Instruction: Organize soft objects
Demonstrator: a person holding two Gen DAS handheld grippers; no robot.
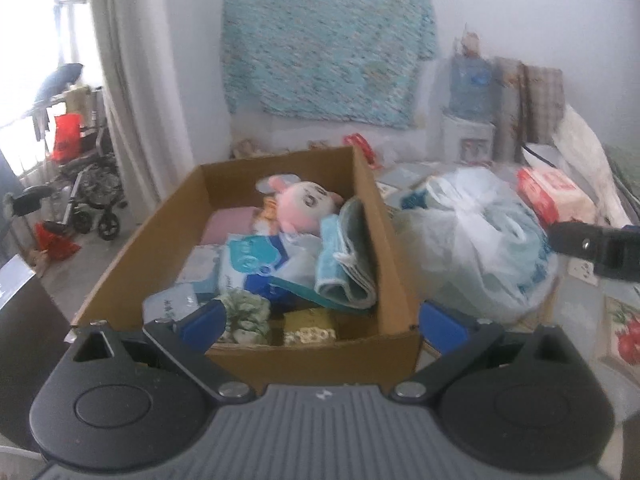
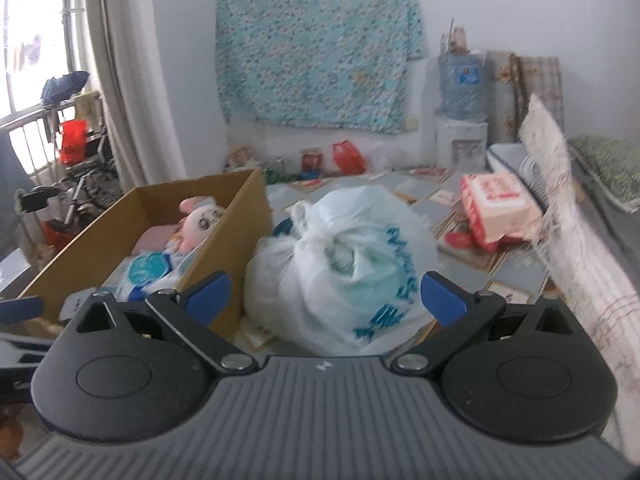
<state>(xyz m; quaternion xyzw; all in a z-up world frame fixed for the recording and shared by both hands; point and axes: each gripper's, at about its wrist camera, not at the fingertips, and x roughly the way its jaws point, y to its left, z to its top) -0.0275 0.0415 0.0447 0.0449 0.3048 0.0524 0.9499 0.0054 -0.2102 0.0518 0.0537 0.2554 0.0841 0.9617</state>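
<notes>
step: between picks, judged | left gripper [image 1: 320, 322] spread wide, empty, over near end of cardboard box [image 1: 384, 240] | right gripper [image 2: 325, 298] wide, empty, white plastic bag [image 2: 344, 264] dead ahead | next: close on bag's knot, lift boxward

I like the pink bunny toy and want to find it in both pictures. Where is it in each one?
Left wrist view: the pink bunny toy lies at the far end of the cardboard box, near the picture's middle.
Right wrist view: the pink bunny toy peeks over the box wall, left of middle.
Shared landmark: the white plastic bag sits beside the box, on its right in both views.
</notes>
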